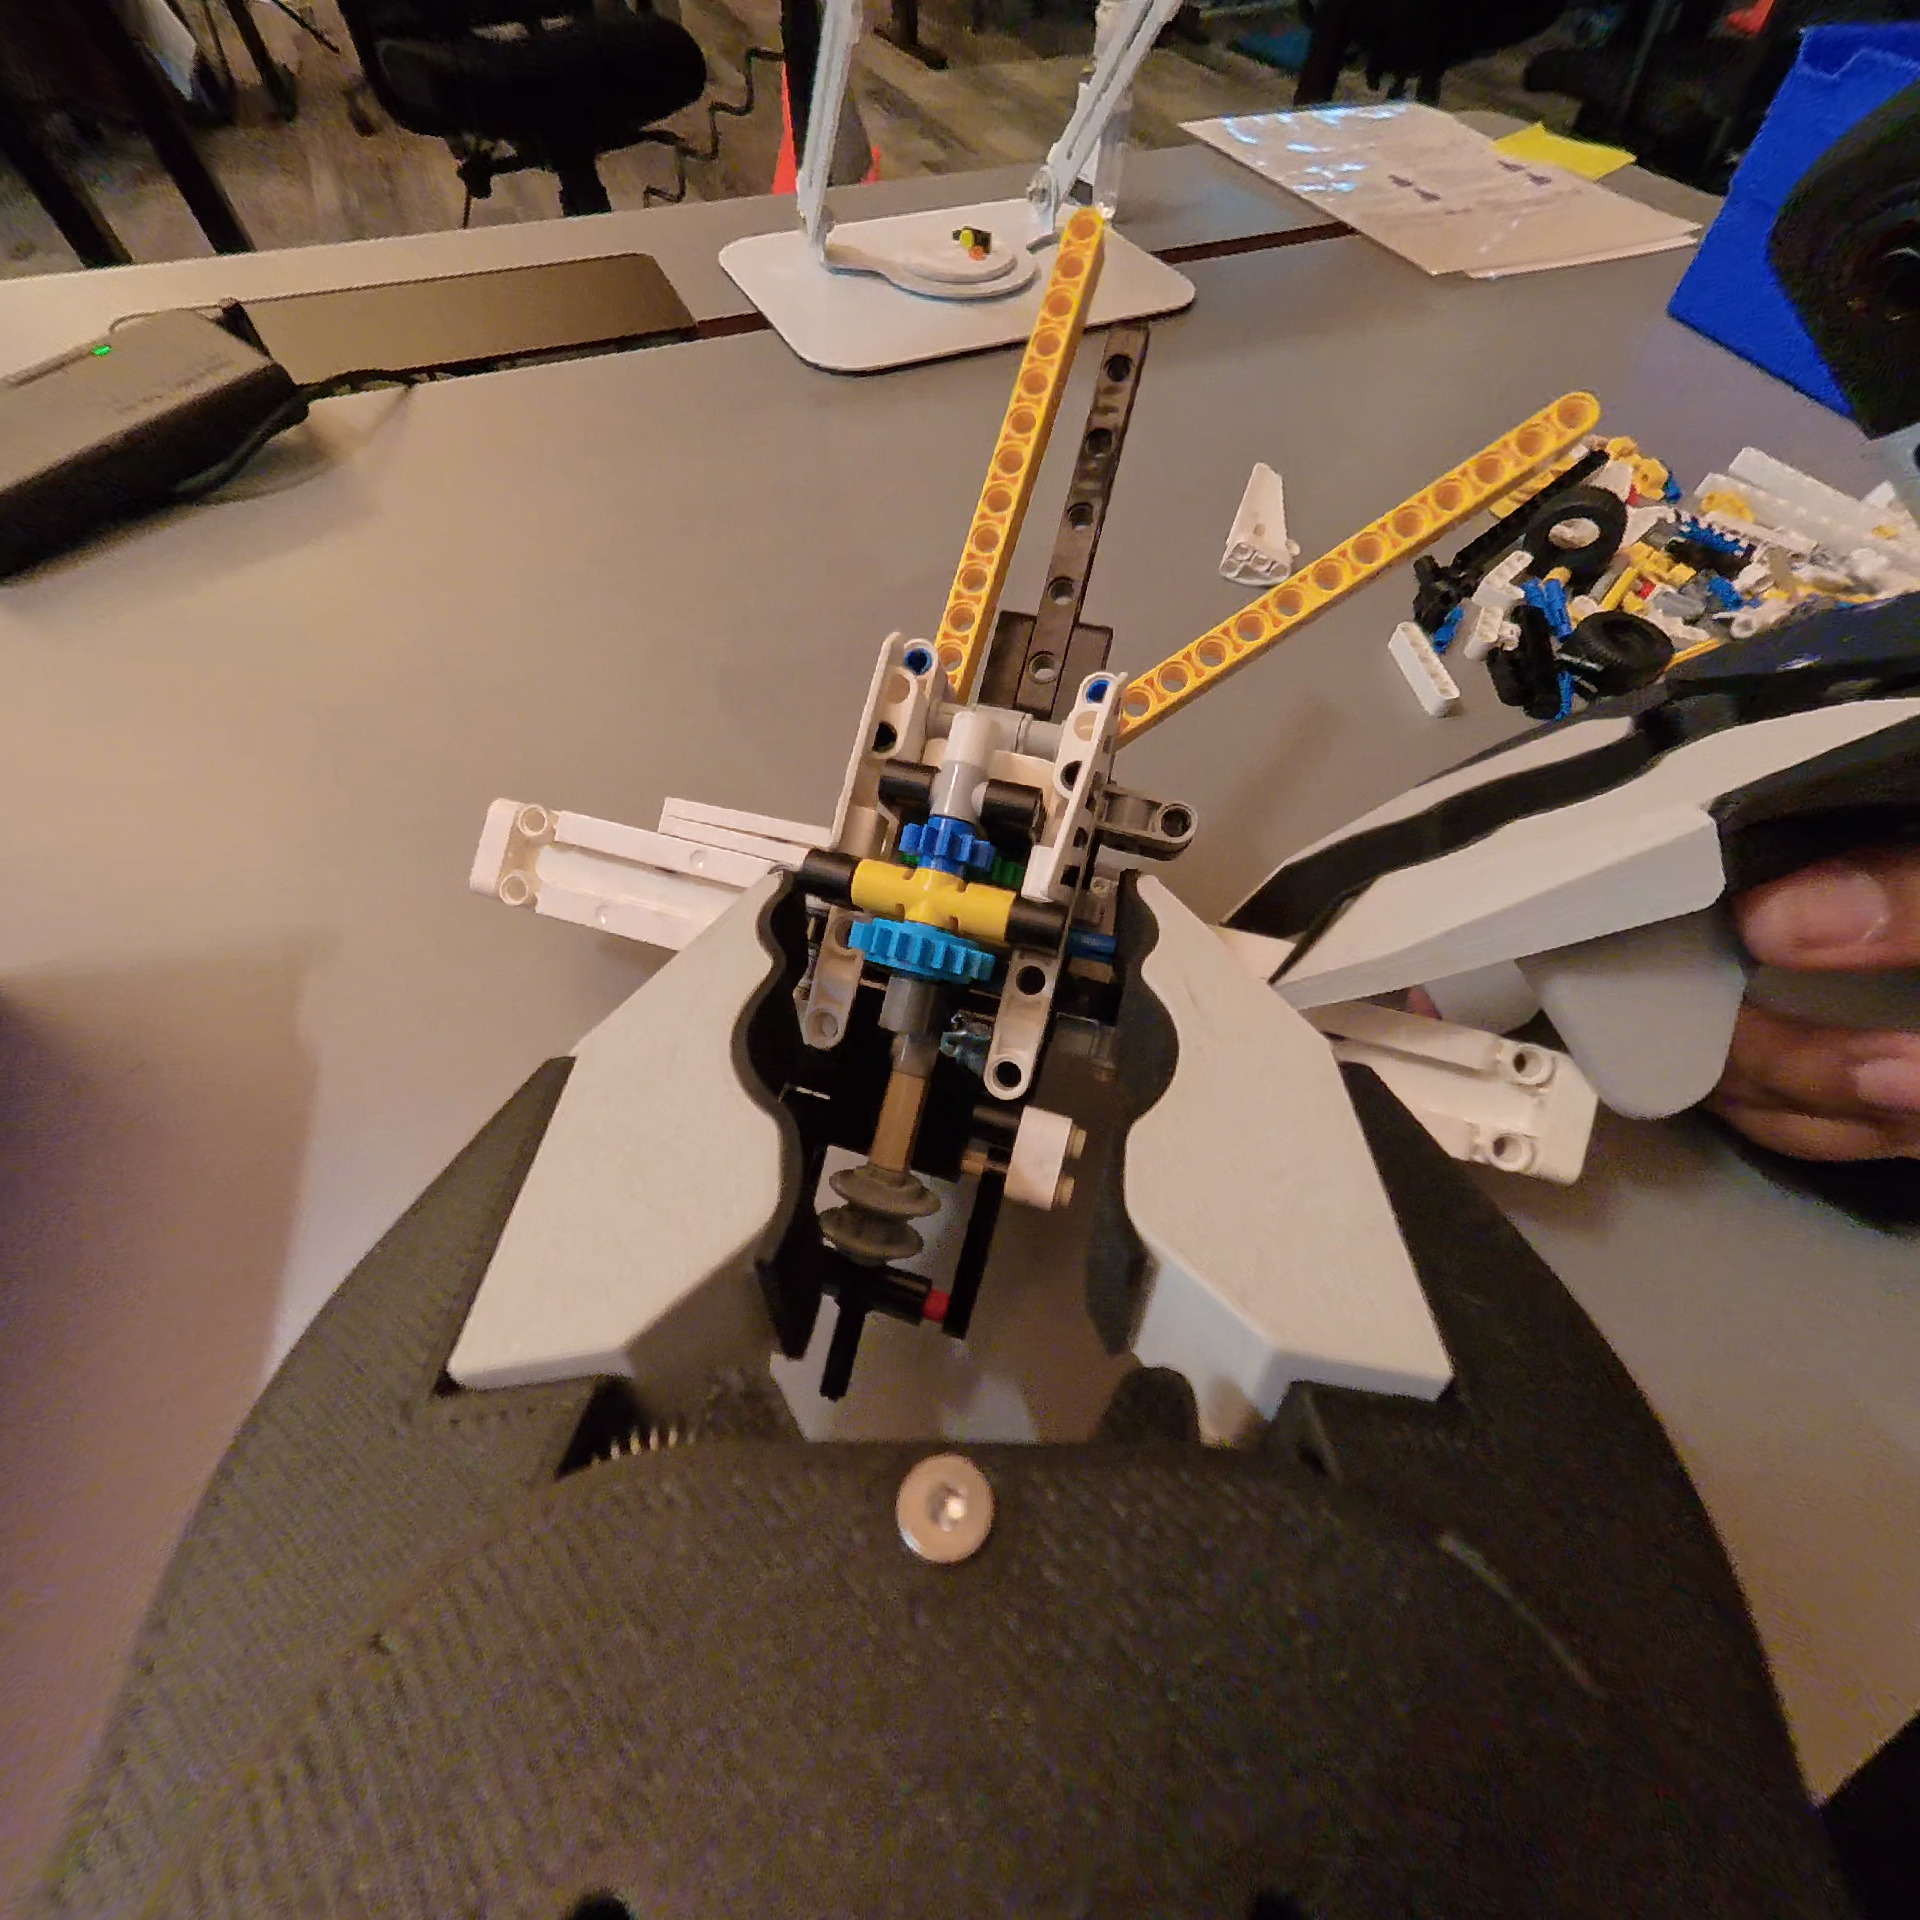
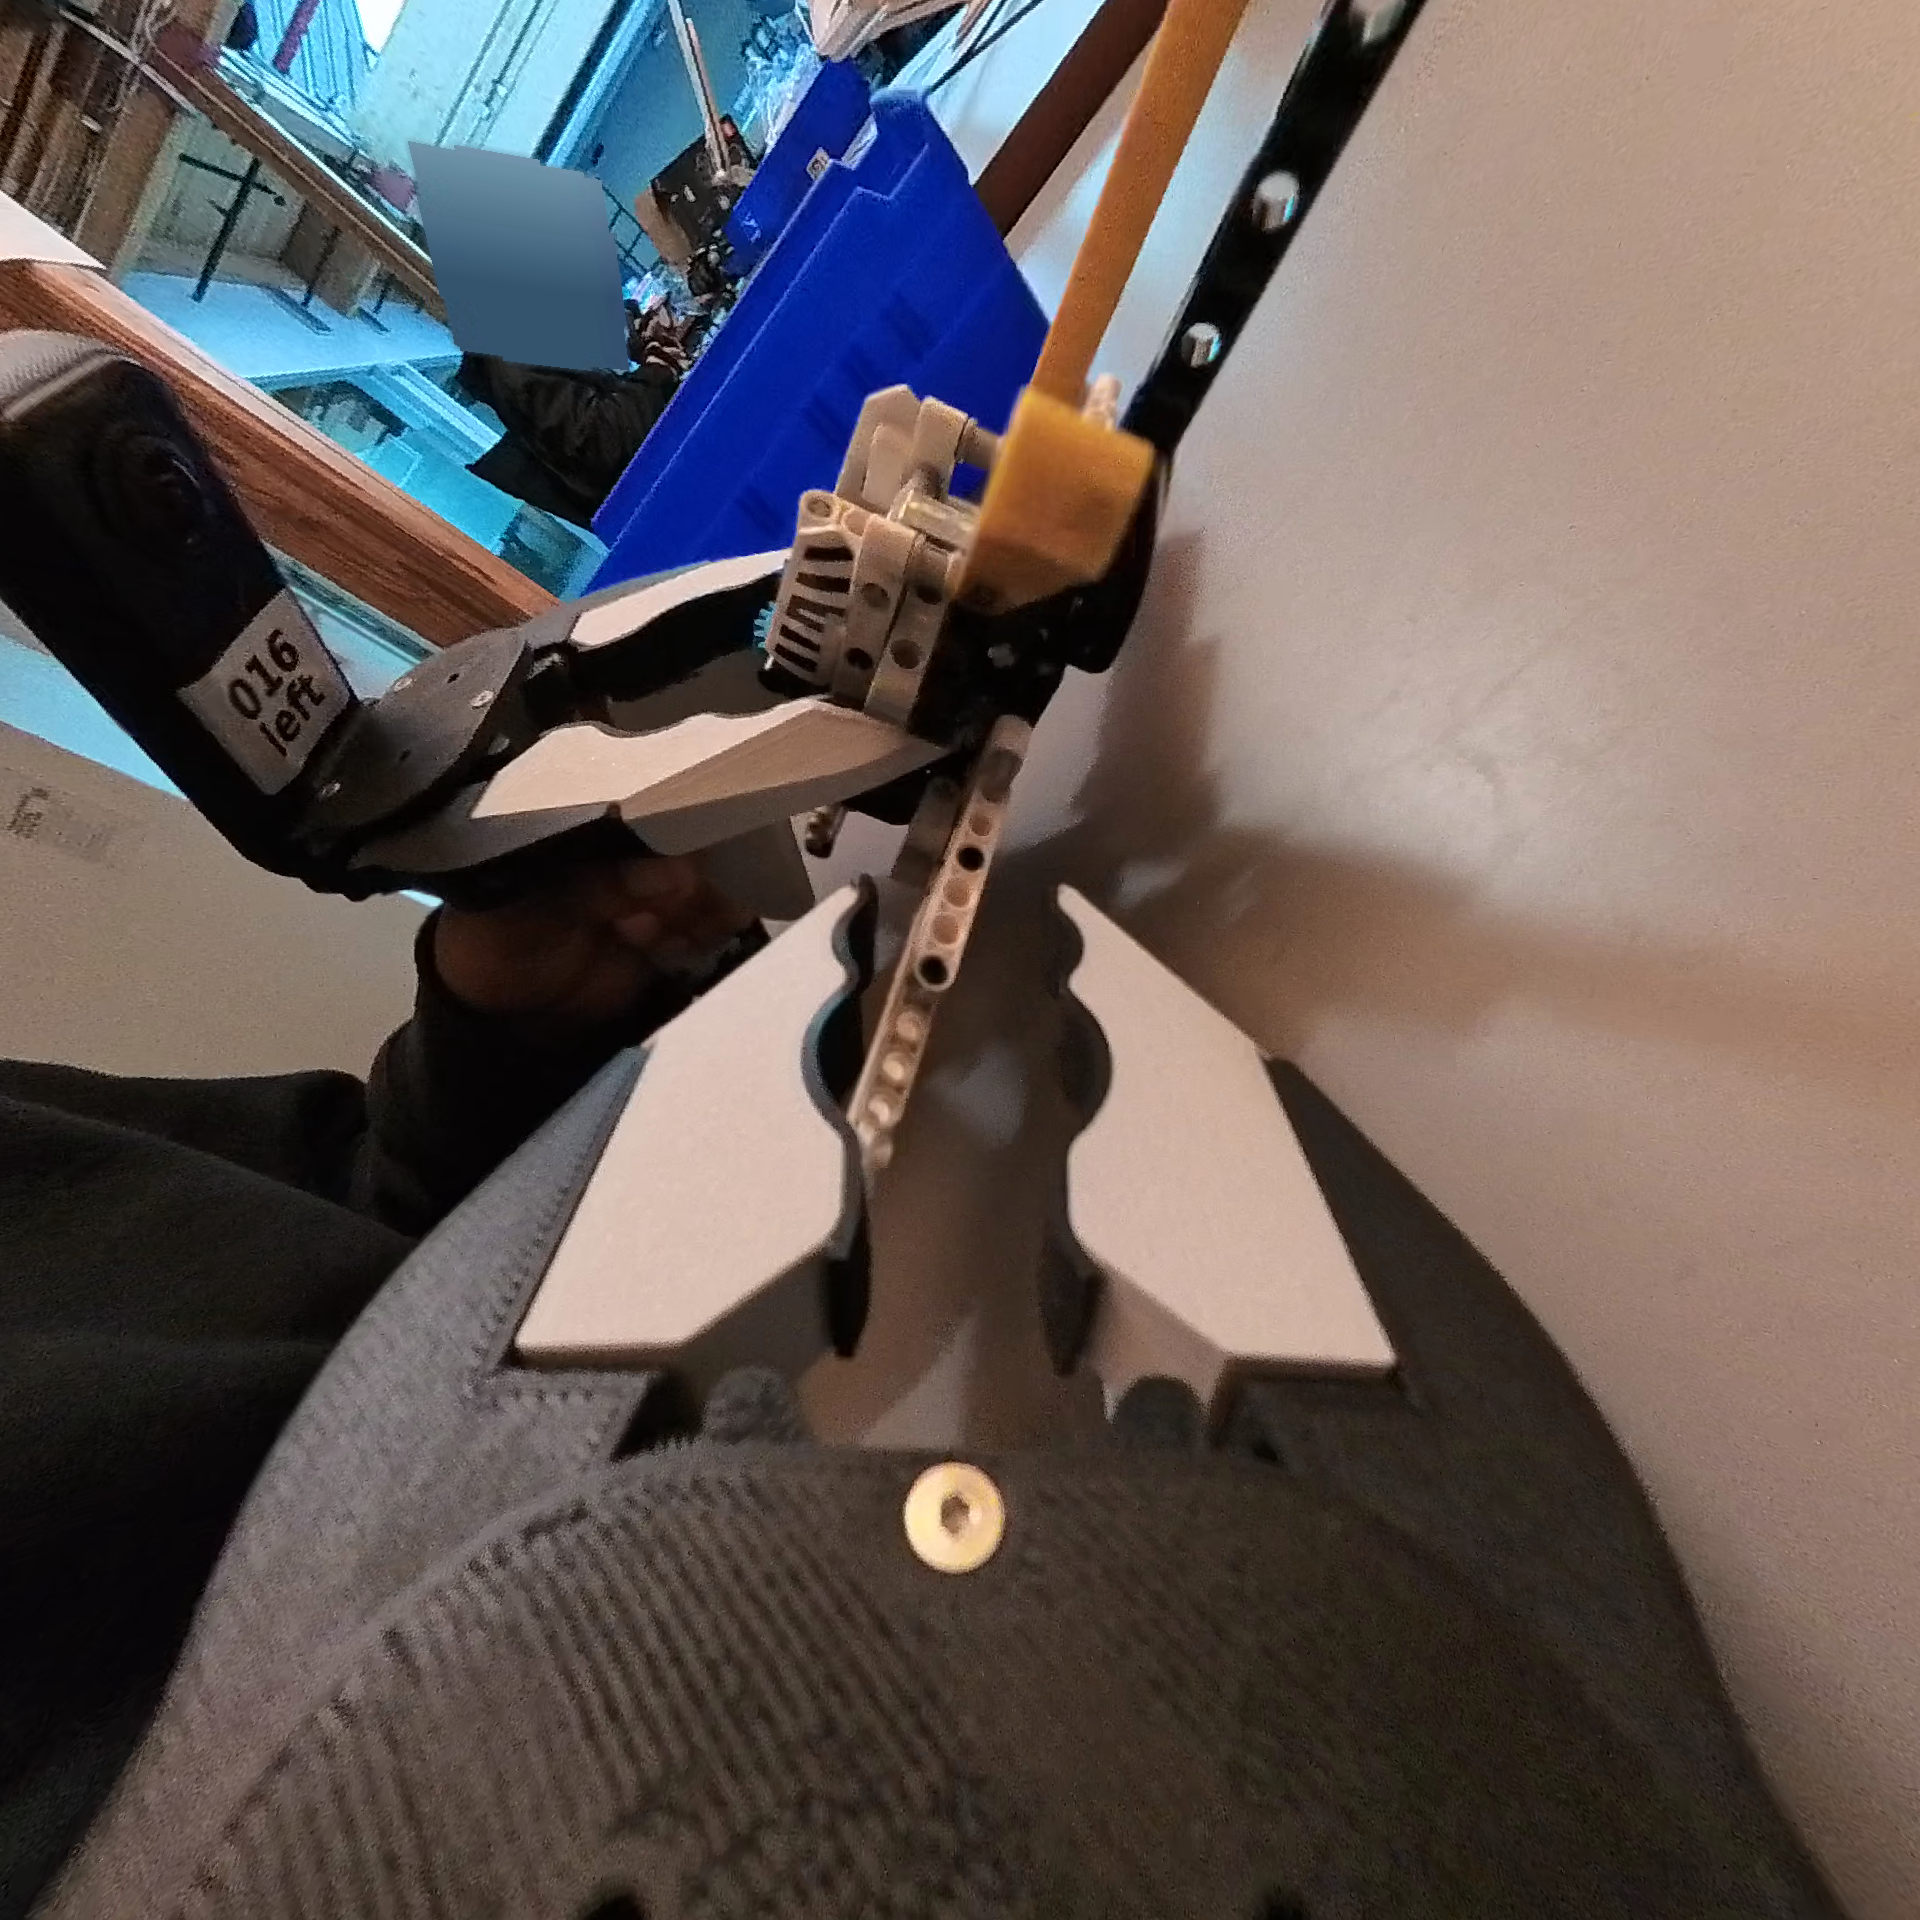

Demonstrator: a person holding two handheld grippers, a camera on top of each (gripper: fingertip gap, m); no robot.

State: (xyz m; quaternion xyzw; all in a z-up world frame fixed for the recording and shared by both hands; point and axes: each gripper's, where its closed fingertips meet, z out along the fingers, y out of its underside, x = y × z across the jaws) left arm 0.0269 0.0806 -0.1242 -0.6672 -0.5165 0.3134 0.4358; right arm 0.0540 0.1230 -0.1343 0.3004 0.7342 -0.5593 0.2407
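My left gripper (image 1: 961, 888) is shut on a brick-built model (image 1: 977, 748) with blue gears, a black body and white frames, and holds it by its black sides over the grey table (image 1: 520, 582). Two long yellow beams (image 1: 1018, 457) and a black beam (image 1: 1091, 468) stick out of its far end. White wing panels (image 1: 582, 862) stick out to both sides. My right gripper (image 2: 961, 894) is open around the model's right white wing beam (image 2: 925, 997). The beam leans by the left finger (image 2: 727, 1091), with a gap to the right one. The left gripper (image 2: 852, 665) also shows there, clasping the model (image 2: 904, 613).
A pile of loose bricks and tyres (image 1: 1621, 582) lies at the right, with a small white panel (image 1: 1257, 520) near it. A white stand base (image 1: 956, 281), paper sheets (image 1: 1455, 187), a blue bin (image 1: 1787, 208) and a black box (image 1: 125, 405) sit at the table's far side.
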